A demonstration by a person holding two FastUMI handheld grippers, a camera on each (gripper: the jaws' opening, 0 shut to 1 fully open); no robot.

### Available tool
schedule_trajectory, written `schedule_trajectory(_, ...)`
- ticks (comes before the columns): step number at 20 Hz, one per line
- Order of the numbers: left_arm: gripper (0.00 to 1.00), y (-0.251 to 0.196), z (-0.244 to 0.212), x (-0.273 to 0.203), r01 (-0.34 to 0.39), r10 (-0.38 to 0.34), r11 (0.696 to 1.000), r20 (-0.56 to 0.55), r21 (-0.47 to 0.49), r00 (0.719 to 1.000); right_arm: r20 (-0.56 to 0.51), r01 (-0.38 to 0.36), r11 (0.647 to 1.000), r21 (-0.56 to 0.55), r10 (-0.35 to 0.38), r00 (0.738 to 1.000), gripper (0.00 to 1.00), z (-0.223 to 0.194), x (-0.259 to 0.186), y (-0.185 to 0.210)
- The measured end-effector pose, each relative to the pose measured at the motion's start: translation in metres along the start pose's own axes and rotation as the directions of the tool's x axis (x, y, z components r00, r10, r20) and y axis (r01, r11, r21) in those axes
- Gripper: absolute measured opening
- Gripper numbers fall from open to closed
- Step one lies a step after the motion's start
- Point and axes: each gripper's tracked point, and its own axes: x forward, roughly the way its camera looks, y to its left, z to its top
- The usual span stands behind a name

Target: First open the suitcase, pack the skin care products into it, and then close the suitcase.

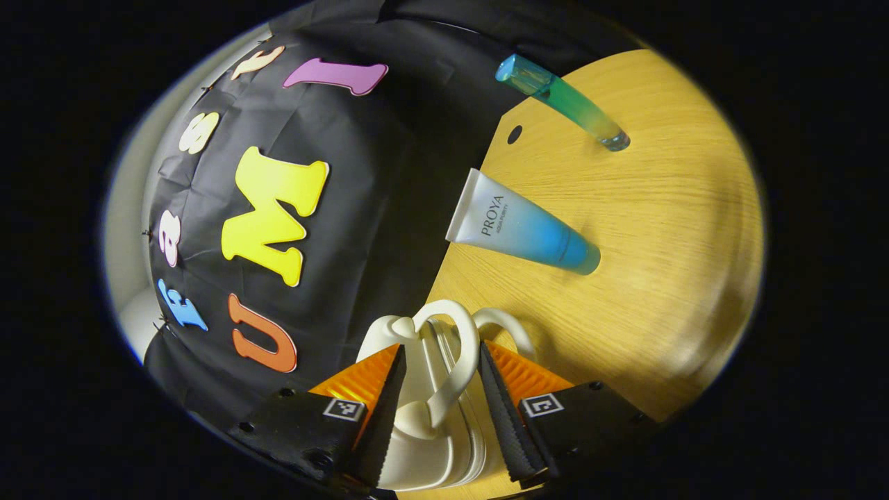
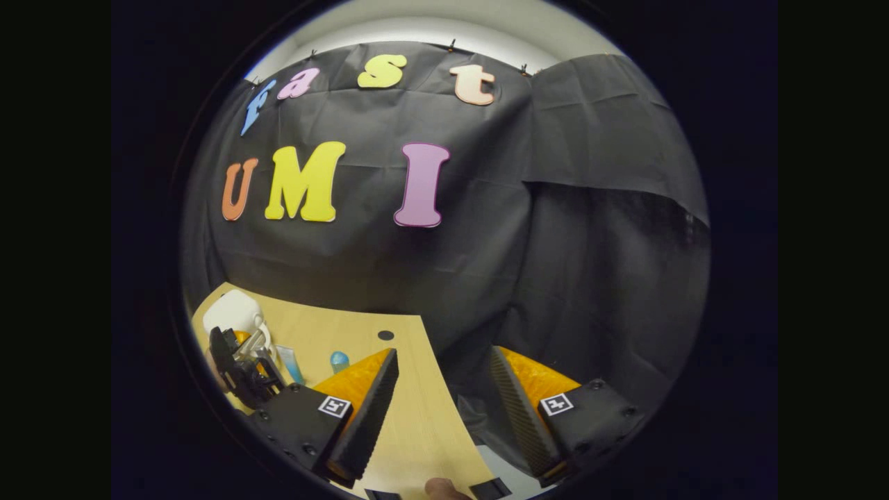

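Observation:
A small cream-white suitcase stands at the table's near edge, its looped handle between the fingers of my left gripper, whose jaws stand open around it. On the wooden table lie a white-to-blue tube and, farther off, a teal-and-green bottle. In the right gripper view, my right gripper hangs open and holds nothing over the table's right edge. At far left there I see the suitcase, the left gripper, the tube and the bottle.
The table has a small round hole near its back edge, and black cloth hangs close behind and to the right. A person's fingertip shows at the bottom of the right gripper view.

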Motion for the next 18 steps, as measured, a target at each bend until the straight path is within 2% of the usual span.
schedule_trajectory(3, 0.53, 0.004, 0.002, 0.002, 0.0, 0.0, 0.999, -0.005, 0.034, 1.0, -0.004, -0.001, 1.0, -0.007, 0.001, 1.0, 0.8, 0.0, 0.001, 0.002)
schedule_trajectory(4, 0.41, 0.002, 0.002, 0.003, 0.015, -0.014, 0.999, -0.012, 0.037, 1.0, -0.005, -0.003, 1.0, -0.008, 0.003, 1.0, 0.8, -0.001, 0.001, 0.004)
schedule_trajectory(5, 0.35, -0.003, 0.0, 0.003, 0.036, -0.035, 0.999, -0.023, 0.038, 0.999, -0.005, -0.006, 1.0, -0.007, 0.006, 1.0, 0.8, 0.0, 0.0, 0.005)
schedule_trajectory(6, 0.25, -0.005, -0.002, 0.004, 0.054, -0.053, 0.998, -0.04, 0.044, 0.998, -0.002, -0.008, 1.0, -0.007, 0.008, 1.0, 0.8, 0.0, -0.001, 0.008)
schedule_trajectory(8, 0.16, 0.0, 0.003, 0.003, 0.065, -0.063, 0.997, -0.041, 0.045, 0.997, 0.007, -0.013, 1.0, -0.007, 0.013, 1.0, 0.8, 0.004, -0.002, 0.015)
schedule_trajectory(10, 0.08, 0.007, 0.003, -0.002, 0.093, -0.093, 0.996, -0.055, 0.002, 0.994, 0.012, -0.021, 1.0, -0.016, 0.021, 1.0, 0.8, 0.006, -0.002, 0.023)
schedule_trajectory(13, 0.04, 0.036, 0.006, -0.002, 0.124, -0.132, 0.986, -0.072, -0.109, 0.989, 0.016, -0.03, 0.999, -0.017, 0.03, 0.999, 0.8, 0.011, -0.001, 0.035)
schedule_trajectory(18, 0.03, 0.116, 0.006, -0.014, 0.097, -0.107, 0.966, -0.03, -0.239, 0.994, 0.014, -0.067, 0.997, -0.024, 0.068, 0.998, 0.8, 0.017, 0.002, 0.071)
